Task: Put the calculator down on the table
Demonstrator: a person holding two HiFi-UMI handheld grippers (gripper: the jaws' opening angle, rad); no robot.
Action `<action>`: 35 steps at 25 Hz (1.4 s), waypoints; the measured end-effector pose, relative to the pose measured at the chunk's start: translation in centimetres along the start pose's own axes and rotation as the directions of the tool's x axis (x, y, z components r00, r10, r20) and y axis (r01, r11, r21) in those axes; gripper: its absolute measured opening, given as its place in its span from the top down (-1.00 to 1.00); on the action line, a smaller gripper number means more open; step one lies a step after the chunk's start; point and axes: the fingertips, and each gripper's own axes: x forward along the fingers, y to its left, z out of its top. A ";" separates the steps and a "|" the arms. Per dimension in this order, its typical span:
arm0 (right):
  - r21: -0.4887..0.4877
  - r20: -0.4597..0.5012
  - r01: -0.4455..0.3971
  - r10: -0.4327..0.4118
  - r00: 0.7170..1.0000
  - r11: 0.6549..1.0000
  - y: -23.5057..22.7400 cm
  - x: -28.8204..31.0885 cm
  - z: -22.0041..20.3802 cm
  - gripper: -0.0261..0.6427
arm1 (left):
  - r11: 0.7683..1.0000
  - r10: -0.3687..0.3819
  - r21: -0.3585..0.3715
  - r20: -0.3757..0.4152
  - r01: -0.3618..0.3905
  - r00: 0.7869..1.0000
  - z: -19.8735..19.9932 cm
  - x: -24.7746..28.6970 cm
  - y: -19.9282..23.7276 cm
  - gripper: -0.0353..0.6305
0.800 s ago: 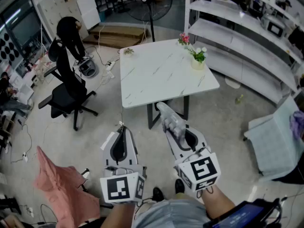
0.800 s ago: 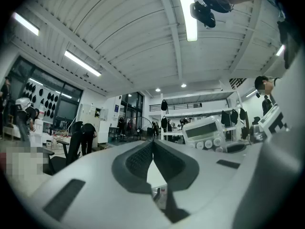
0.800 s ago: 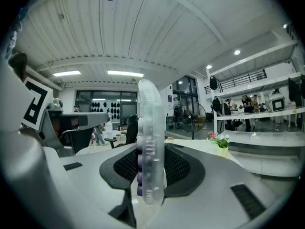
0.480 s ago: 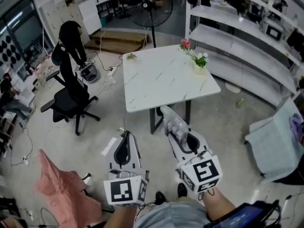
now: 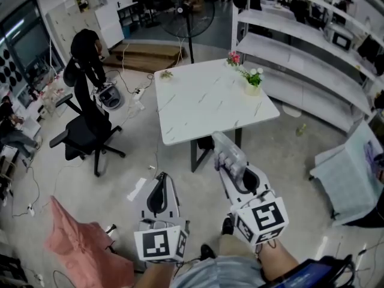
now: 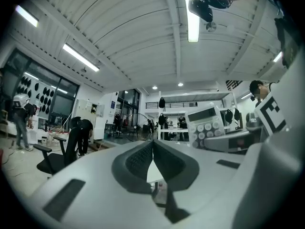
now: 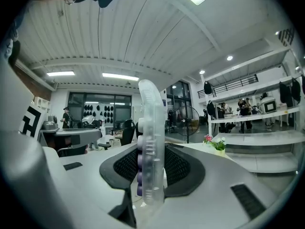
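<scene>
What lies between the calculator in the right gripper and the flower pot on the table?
Only bare marble tabletop, as the head view shows: nothing stands between the calculator and the flower pot.

Clear calculator (image 7: 151, 147) with purple keys in right gripper (image 5: 230, 161); ahead, white grey-veined table (image 5: 204, 101); left of left gripper (image 5: 159, 182), pink cloth (image 5: 81, 242).

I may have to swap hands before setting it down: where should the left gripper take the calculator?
Probably the free display end of the calculator, which sticks out past the right gripper. It stands on edge, so bring the left gripper down from above, pads on its flat faces.
</scene>
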 end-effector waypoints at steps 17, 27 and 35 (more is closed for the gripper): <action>0.089 -0.110 -0.034 0.044 0.993 0.995 -10.5 15.5 -4.1 0.49 | 0.999 0.040 0.037 -0.062 -0.037 0.997 -2.8 18.6 3.0 0.87; 0.095 -0.074 -0.117 0.124 0.989 0.989 -13.9 24.6 -1.0 0.49 | 0.991 0.101 0.095 -0.037 -0.097 0.994 -0.4 26.3 4.7 0.87; 0.068 -0.069 -0.134 0.139 0.988 0.989 -15.1 30.0 -0.1 0.49 | 0.984 0.159 0.080 -0.019 -0.157 0.987 -0.6 29.5 8.3 0.87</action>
